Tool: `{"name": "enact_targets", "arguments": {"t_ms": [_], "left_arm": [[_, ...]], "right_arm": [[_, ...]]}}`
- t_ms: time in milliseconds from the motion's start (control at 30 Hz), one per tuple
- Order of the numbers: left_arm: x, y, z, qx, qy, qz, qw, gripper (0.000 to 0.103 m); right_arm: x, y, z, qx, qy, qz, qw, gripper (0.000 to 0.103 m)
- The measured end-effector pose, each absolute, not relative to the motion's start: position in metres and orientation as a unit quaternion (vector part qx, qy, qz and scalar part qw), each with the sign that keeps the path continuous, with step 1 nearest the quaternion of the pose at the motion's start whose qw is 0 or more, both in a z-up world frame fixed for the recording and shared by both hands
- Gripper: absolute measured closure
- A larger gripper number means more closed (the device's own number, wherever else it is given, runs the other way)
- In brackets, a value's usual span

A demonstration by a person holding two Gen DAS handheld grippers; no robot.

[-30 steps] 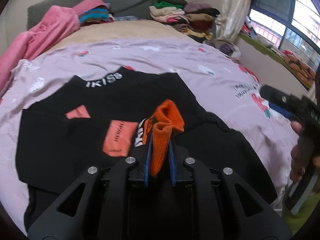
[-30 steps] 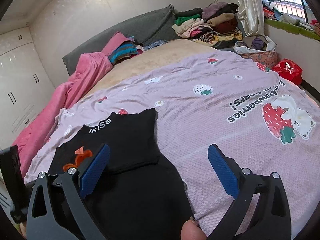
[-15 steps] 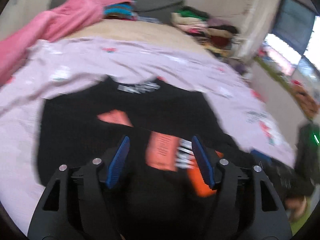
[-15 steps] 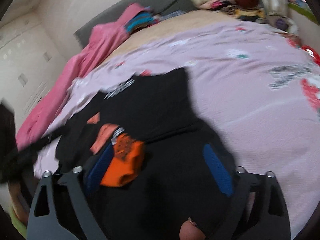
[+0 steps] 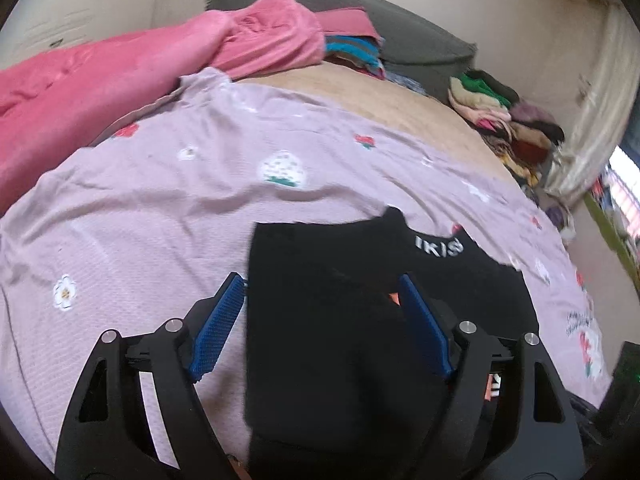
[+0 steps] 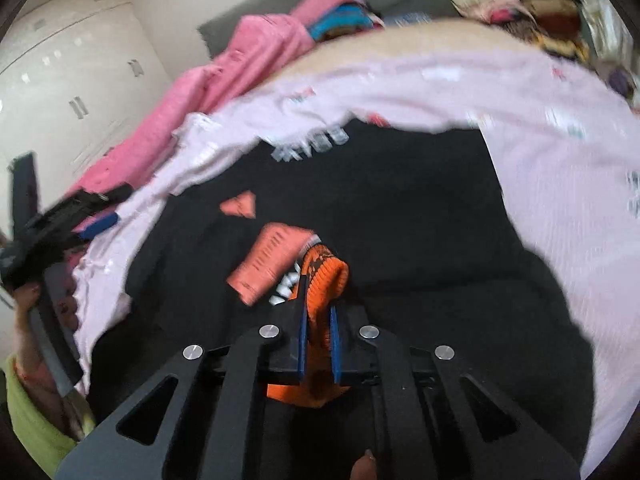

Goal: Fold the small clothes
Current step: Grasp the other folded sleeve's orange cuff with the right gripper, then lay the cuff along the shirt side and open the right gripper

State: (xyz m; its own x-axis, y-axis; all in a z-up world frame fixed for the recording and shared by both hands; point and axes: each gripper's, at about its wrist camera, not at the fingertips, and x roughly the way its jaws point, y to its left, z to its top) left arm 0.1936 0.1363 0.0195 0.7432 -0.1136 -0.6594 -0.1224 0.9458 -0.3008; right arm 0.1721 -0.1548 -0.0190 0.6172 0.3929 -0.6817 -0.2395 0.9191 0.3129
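Lying spread on the lilac strawberry-print bedcover (image 5: pixel 168 216), the black sweater (image 6: pixel 400 208) has its white-lettered collar pointing toward the head of the bed and salmon-orange patches on its front. The right gripper (image 6: pixel 318 320) has just been closing, and its blue pads now pinch the sweater's orange knit cuff (image 6: pixel 324 276), which bulges out above the fingertips and hangs out below them, just beside the largest patch. The left gripper (image 5: pixel 320 312) has just been opening; its jaws stand wide apart over the near left part of the garment, the left pad above the sweater's straight side edge where black cloth meets the bedcover, the right pad over the black fabric, with nothing pressed between them. In the right wrist view that left gripper shows at the far left edge, blurred, with the person's hand (image 6: pixel 28 300) on its handle. A pink blanket (image 5: pixel 120 76) is heaped along the far left side of the bed, reaching up to the grey headboard (image 5: pixel 420 40), and stacks of folded clothes (image 5: pixel 504 120) sit at the far right corner near a pale curtain (image 5: pixel 596 112).
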Motion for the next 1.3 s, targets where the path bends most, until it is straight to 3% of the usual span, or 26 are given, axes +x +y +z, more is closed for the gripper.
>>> {"name": "enact_targets", "arguments": {"t_ms": [400,1300], "left_arm": [[0.187,0.15,0.024,-0.184,0.343,0.009,0.921,0.032],[0.196,0.066,-0.011,-0.058,0.397,-0.049,0.915,0.032]], "right_arm": [[0.197,-0.138,0.086,-0.011,0.278,0.211,0.937,0.095],[0.219,-0.181,0.006,-0.003,0.353,0.107,0.93,0.095]]}}
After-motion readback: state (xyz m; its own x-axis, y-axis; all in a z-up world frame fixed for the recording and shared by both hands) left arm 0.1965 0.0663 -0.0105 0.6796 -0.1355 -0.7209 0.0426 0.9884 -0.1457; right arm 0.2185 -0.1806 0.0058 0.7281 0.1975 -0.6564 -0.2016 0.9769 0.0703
